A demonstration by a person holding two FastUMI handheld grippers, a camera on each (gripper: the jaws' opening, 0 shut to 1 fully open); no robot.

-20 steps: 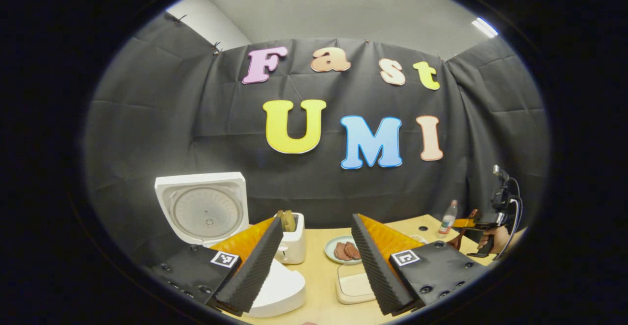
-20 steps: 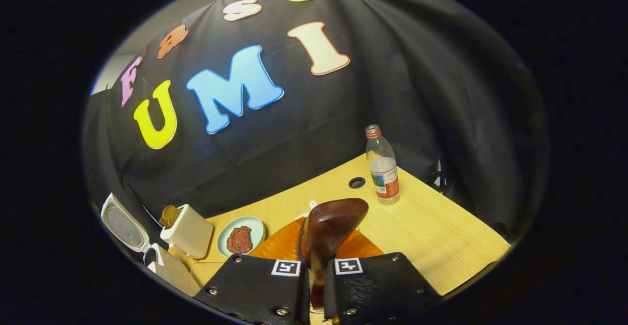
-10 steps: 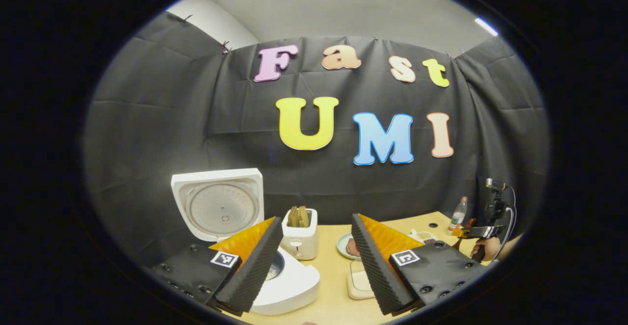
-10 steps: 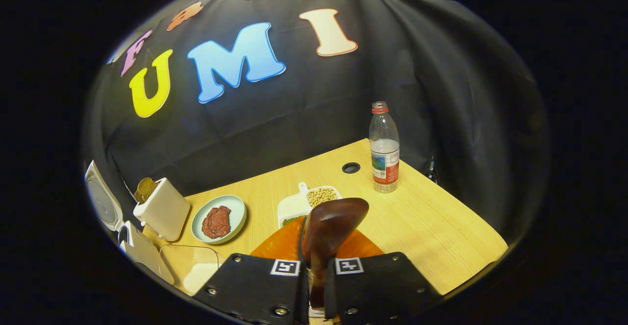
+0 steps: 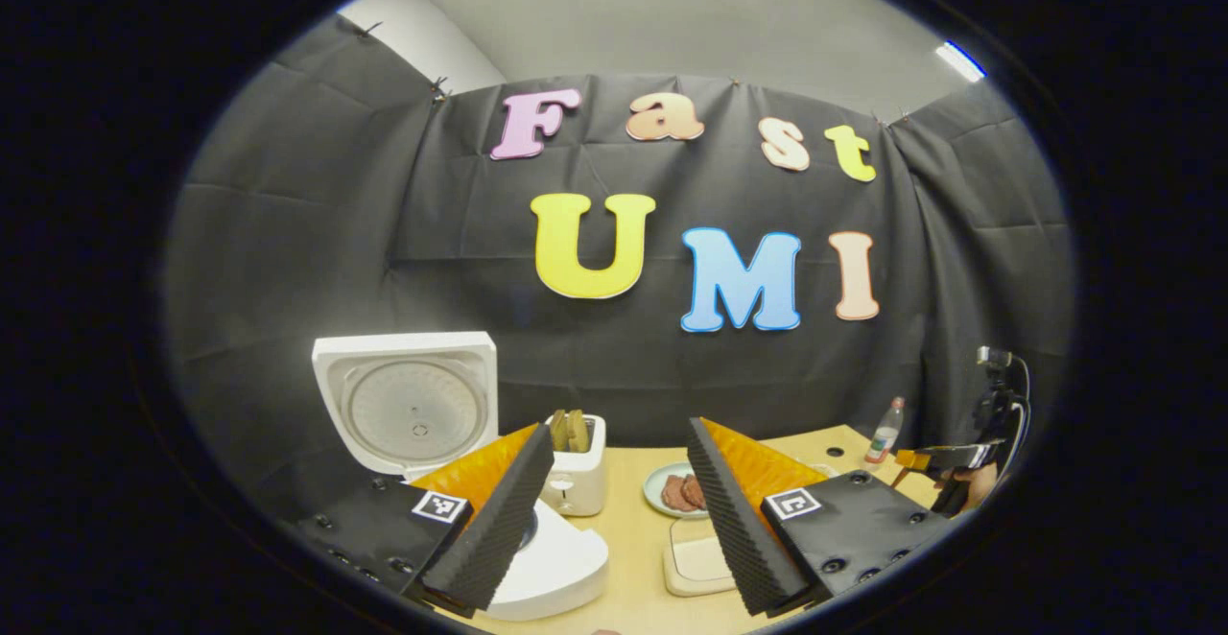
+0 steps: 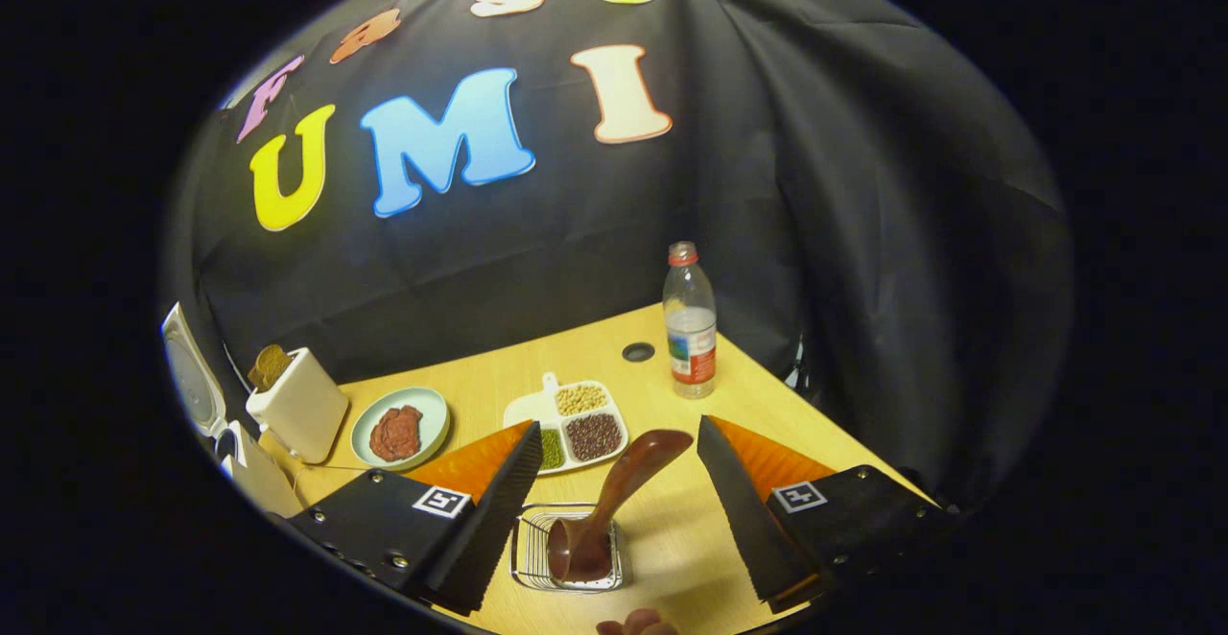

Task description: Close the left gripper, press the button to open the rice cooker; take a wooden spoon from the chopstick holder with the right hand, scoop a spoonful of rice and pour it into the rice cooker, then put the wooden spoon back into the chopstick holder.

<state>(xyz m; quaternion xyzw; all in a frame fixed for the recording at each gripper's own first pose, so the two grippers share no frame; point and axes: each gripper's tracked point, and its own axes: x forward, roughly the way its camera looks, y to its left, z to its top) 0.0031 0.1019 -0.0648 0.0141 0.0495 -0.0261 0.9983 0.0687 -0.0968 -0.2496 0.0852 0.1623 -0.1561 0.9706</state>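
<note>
Having let go, right gripper (image 6: 614, 501) gapes; wooden spoon (image 6: 614, 501) rests in chopstick holder (image 6: 526, 549).

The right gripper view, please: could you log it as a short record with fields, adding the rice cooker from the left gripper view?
wooden spoon: standing in the chopstick holder, leaning, touched by neither finger
right hand-held gripper: open, fingers either side of the spoon
left hand-held gripper: open, holding nothing
rice cooker: lid up
divided dish: beans and grains, beyond the holder
bottle: upright, near the table's far edge
plate: holds a reddish food item
</note>
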